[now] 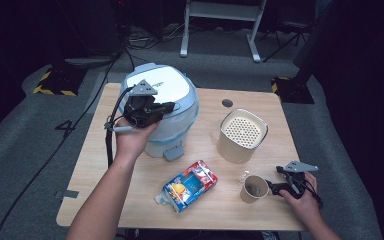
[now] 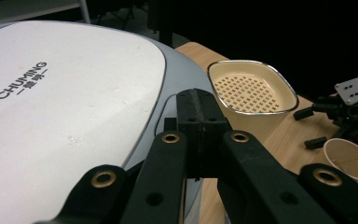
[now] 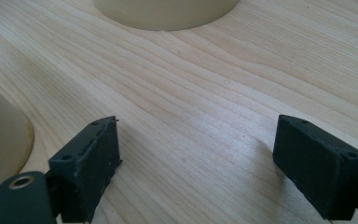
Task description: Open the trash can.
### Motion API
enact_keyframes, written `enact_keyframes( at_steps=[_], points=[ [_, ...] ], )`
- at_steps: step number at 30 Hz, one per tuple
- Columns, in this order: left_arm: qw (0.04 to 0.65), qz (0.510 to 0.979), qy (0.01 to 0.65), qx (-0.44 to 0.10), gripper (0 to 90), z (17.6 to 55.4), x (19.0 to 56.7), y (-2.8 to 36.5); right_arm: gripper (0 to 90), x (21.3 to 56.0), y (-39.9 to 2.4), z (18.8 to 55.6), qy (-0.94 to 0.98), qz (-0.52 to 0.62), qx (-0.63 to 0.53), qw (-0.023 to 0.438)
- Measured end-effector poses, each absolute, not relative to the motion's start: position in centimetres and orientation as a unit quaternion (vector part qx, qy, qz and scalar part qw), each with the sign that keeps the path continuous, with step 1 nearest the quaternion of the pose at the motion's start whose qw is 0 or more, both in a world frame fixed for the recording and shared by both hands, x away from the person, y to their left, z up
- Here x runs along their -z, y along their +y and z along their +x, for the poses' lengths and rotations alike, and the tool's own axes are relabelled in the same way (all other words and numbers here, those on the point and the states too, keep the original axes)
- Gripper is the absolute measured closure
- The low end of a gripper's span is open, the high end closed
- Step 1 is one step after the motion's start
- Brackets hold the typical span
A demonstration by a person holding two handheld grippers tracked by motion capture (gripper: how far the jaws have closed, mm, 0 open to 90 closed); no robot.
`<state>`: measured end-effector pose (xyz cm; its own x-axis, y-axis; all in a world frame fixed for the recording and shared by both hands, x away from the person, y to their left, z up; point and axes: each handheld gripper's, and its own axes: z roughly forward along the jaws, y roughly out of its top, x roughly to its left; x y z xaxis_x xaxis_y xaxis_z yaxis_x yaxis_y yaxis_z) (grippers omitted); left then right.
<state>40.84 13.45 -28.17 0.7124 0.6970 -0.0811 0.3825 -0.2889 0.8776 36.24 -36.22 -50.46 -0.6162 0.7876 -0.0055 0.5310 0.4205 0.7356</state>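
Observation:
A rice cooker [image 1: 166, 100] with a white lid [image 2: 65, 107] and blue-grey body stands at the table's back left. My left gripper [image 1: 169, 106] is held over the lid's right edge, its black pads [image 2: 199, 116] pressed together with nothing between them. A paper cup [image 1: 254, 189] stands near the front right. Just right of it my right gripper [image 1: 273, 186] rests low, its jaws wide apart over bare wood [image 3: 196, 154], with the cup's wall [image 3: 0, 140] off to one side and apart from the pads.
A cream container [image 1: 242, 134] with a perforated insert [image 2: 249, 91] stands right of the cooker. A colourful packet [image 1: 190, 185] lies at the front middle. A small crumpled bit of clear wrap [image 1: 243, 176] lies by the cup. The wooden table [image 1: 100, 165] has free room at the left front.

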Motion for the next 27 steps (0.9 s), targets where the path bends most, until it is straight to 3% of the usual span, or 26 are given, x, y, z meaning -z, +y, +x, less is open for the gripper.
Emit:
enact_keyframes(
  at_steps=[27],
  points=[
    [0.459,0.804,0.336,-0.175,90.0,40.9,27.8,12.4,14.6,50.5,-36.2,36.2,0.824,0.4,-0.36,0.178]
  ],
)
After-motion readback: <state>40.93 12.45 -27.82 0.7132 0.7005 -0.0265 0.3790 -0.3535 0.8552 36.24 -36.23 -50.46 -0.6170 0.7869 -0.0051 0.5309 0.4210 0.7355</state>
